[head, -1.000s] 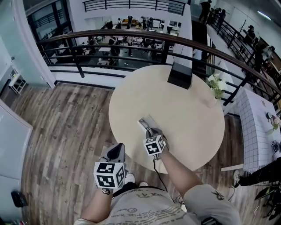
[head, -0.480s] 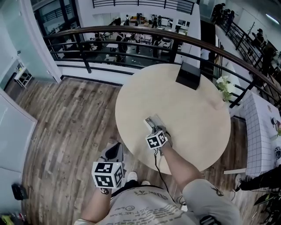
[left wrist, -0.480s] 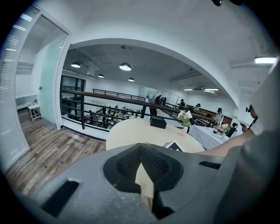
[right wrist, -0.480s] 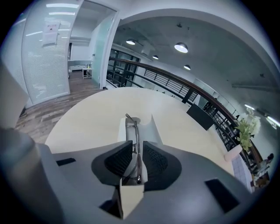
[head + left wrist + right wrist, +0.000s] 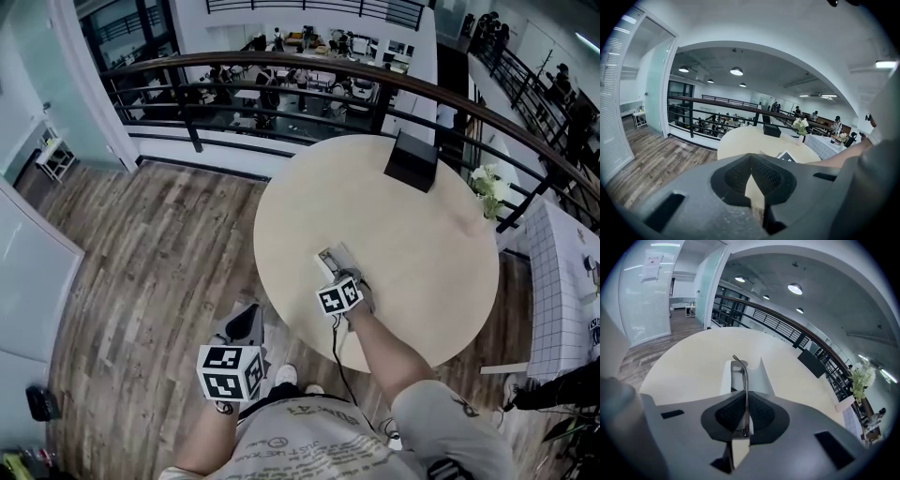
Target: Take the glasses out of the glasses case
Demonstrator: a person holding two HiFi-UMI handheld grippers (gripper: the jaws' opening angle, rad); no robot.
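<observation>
An open white glasses case (image 5: 331, 259) lies on the round beige table (image 5: 412, 234), near its front edge. My right gripper (image 5: 348, 280) sits at the case's near end. In the right gripper view the gripper (image 5: 746, 404) is shut on a thin dark temple of the glasses (image 5: 744, 380). That temple runs up from the pads and over the case (image 5: 761, 376). The rest of the glasses is mostly hidden inside the case. My left gripper (image 5: 246, 324) hangs off the table beside my body, over the wooden floor. Its pads (image 5: 736, 173) meet with nothing between them.
A black box (image 5: 411, 160) stands at the table's far edge, and a small vase of white flowers (image 5: 487, 186) at the far right. A dark railing (image 5: 281, 66) curves behind the table. A white gridded table (image 5: 561, 281) stands to the right.
The head view has shifted a little. My right gripper stays at the case's near end, barely closer in. The left gripper has not moved.
</observation>
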